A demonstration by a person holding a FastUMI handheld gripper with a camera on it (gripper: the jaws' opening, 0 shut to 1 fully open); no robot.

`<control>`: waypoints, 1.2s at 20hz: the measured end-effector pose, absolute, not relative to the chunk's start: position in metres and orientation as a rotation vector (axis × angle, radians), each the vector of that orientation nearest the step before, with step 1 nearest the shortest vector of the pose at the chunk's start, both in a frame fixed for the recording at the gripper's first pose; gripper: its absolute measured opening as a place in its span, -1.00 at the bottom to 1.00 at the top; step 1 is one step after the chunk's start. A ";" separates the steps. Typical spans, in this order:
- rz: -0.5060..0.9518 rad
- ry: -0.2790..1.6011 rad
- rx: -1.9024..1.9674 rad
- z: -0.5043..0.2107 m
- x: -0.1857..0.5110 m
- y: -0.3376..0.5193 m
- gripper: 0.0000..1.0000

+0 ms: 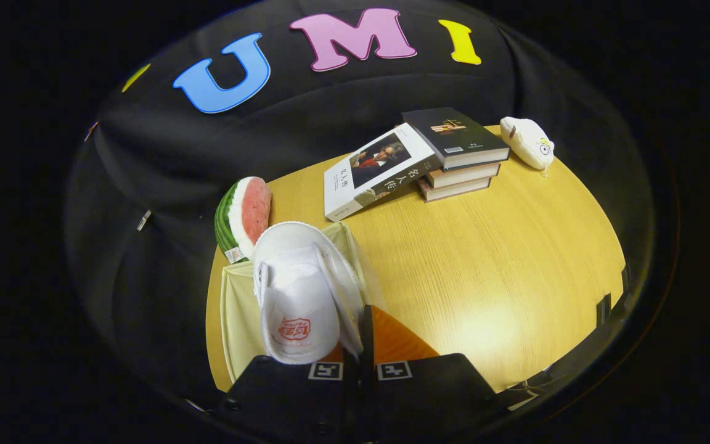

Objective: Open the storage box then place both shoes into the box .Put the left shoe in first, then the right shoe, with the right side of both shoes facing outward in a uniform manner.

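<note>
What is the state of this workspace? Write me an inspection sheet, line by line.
Surface: round pale wooden table, bare wood ahead of the gripper.
Job's things: white canvas shoe held over the cream fabric storage box; an orange panel lies beside the box.
Clutter: watermelon-slice plush beyond the box; white-covered book leaning on a stack of three books; white plush toy next to the stack.
Grippers: black two-finger gripper, fingers close together, apparently pinching the shoe's side wall.
Cables: nothing seen.
Surroundings: black cloth booth wall.
</note>
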State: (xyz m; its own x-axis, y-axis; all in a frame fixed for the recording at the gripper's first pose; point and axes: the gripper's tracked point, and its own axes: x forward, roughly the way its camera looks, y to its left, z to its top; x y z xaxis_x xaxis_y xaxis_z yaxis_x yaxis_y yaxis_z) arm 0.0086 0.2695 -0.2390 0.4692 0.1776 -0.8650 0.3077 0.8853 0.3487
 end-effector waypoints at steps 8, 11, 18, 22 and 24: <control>-0.132 1.107 0.493 -0.239 -0.001 0.267 -0.89; -0.125 1.127 0.494 -0.242 -0.004 0.274 -0.84; -0.027 0.981 0.525 -0.200 0.022 0.279 0.93; 0.000 0.935 0.507 -0.190 0.025 0.274 0.98; 0.030 0.915 0.484 -0.189 0.023 0.271 0.99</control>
